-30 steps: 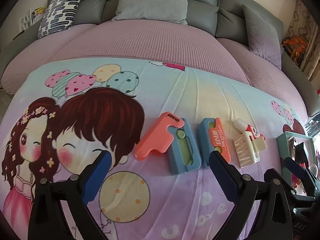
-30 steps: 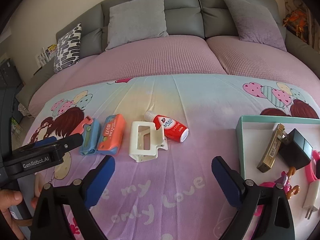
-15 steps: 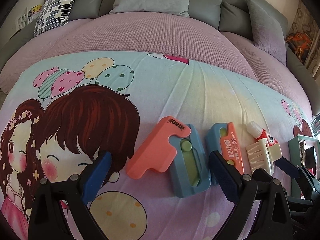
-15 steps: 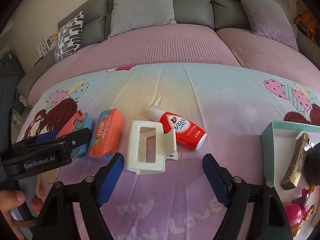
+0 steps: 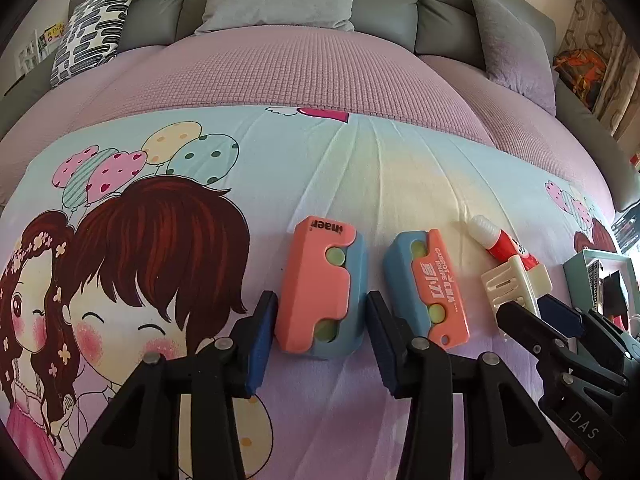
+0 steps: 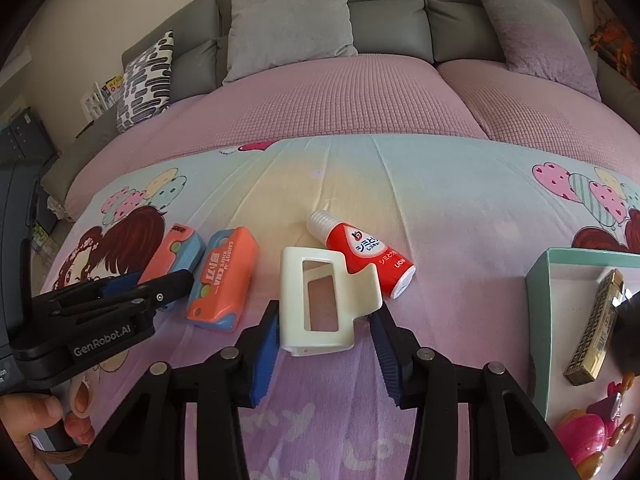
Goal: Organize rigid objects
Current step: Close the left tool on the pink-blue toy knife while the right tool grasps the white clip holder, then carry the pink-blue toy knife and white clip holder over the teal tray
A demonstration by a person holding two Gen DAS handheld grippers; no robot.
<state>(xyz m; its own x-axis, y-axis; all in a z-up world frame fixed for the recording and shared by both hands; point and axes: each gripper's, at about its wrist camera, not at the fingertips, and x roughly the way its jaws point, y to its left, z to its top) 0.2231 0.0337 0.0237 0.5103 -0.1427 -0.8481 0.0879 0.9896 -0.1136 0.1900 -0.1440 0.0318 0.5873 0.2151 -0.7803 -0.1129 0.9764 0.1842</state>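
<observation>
A coral-and-blue folding toy (image 5: pixel 316 280) lies on the cartoon bedsheet. My left gripper (image 5: pixel 321 320) has it between its blue pads; the jaws are closing and both pads touch its sides. My right gripper (image 6: pixel 326 320) is closing the same way on a cream plastic clip (image 6: pixel 316 300), with its pads against the clip's two sides. Between those two lies a second orange-and-blue toy (image 6: pixel 224 276). A red bottle with a white cap (image 6: pixel 366 256) rests against the clip's far corner. The left gripper (image 6: pixel 160 284) shows at the left of the right wrist view.
A teal box (image 6: pixel 540 280) stands at the right with a gold bar (image 6: pixel 596 328), a black item and a pink toy (image 6: pixel 580 436) inside. Grey cushions and a sofa back line the far side. A hand (image 6: pixel 28 420) holds the left gripper's handle.
Both grippers came closer and narrowed from wide open onto their items. The coral part of the folding toy swung in line with its blue body.
</observation>
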